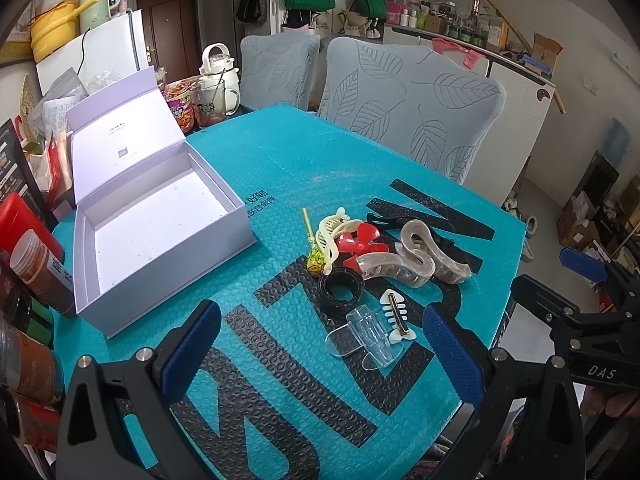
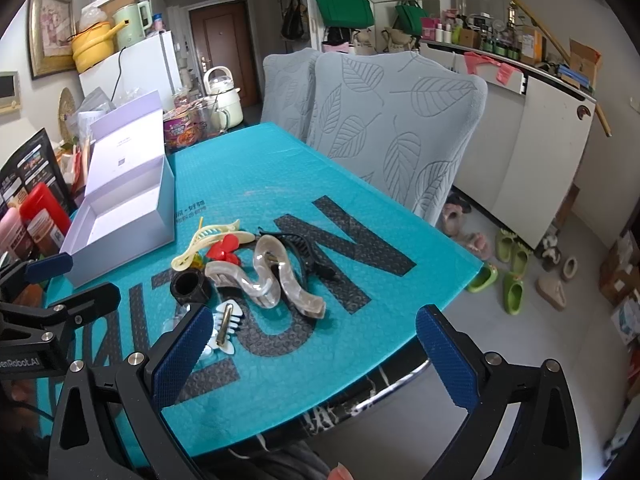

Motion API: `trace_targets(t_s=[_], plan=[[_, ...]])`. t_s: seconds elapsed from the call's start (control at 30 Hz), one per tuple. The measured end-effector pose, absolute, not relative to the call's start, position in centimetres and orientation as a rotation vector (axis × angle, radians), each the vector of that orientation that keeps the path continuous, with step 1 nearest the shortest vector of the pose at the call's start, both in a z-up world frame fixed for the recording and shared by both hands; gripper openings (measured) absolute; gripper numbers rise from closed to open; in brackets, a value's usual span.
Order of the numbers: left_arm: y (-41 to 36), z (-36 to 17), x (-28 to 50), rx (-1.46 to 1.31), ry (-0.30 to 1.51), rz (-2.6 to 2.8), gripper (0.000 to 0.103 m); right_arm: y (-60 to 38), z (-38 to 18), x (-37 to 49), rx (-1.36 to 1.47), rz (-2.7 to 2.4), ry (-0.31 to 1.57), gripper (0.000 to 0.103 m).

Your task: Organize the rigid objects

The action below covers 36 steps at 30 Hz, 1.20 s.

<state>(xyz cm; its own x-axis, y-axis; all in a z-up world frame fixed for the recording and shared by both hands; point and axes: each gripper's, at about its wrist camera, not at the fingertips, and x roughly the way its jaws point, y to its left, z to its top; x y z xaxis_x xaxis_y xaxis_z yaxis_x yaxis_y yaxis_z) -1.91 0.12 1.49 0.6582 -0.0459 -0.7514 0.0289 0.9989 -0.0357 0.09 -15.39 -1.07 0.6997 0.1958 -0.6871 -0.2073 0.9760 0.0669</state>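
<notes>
An open white box with its lid up sits on the teal mat, also in the right wrist view. A pile of hair accessories lies right of it: a cream claw clip, a red clip, translucent wavy clips, a black ring, a white fishbone clip, a clear plastic piece and a lollipop. My left gripper is open and empty just before the pile. My right gripper is open and empty at the table's front edge, near the fishbone clip.
Jars and bottles crowd the table's left edge. Cups, a noodle bowl and a kettle stand at the far end. Two covered chairs are behind the table. Slippers lie on the floor to the right.
</notes>
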Motion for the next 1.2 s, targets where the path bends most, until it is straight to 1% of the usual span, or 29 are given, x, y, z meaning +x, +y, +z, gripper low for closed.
trace_targets(t_s=[0.67,1.2], plan=[[-0.1,1.6,-2.9,-0.011,0.841,-0.039,0.103,-15.4,-0.6,-0.6,-0.034,0.235,0.757,0.103],[0.5,0.6,-6.1,-0.052,0.834,-0.01,0.103,-14.4,-0.9,-3.0,-0.058,0.298,0.718,0.103]])
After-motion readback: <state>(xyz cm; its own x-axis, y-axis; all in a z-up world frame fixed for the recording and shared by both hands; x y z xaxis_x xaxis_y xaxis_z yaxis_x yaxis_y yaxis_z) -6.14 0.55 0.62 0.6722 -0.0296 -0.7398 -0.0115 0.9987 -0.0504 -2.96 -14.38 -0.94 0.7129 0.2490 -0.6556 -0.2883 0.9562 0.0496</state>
